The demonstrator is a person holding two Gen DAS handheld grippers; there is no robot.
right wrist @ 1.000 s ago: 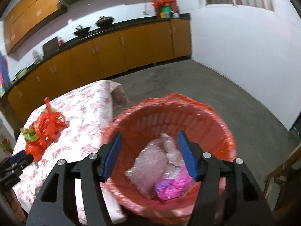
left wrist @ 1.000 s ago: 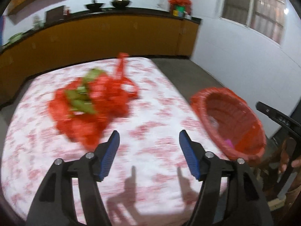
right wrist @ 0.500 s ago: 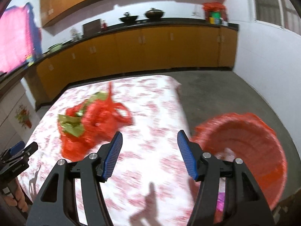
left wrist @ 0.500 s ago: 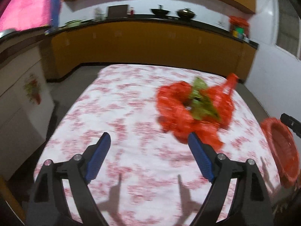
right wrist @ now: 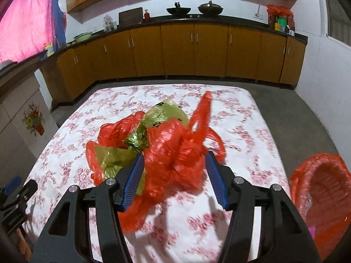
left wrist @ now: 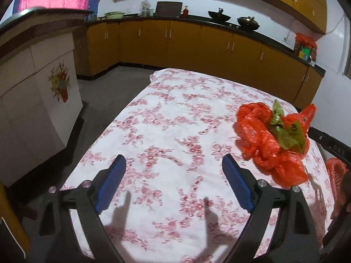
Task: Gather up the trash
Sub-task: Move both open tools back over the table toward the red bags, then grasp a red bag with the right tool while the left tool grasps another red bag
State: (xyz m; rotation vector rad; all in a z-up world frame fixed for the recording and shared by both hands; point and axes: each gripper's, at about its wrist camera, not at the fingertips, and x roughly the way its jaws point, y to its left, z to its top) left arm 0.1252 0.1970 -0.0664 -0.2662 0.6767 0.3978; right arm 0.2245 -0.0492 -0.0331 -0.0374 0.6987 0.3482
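A crumpled red plastic bag (right wrist: 173,153) with green wrappers (right wrist: 140,138) is seen on the floral tablecloth (left wrist: 175,135), bracketed by the wide-spread fingers of the right gripper (right wrist: 174,176); contact cannot be told. The left gripper (left wrist: 174,183) is held wide apart over bare cloth near the table's near edge, nothing between its fingers. A red-lined basket (right wrist: 324,188) is seen just off the table's right edge.

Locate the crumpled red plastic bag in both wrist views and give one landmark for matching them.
Left wrist view: the red plastic bag lies at right of centre on the floral tablecloth, beyond and right of the open left gripper.
Right wrist view: it fills the centre, between the open jaws of the right gripper.
Shared landmark: the two black woks on the counter.
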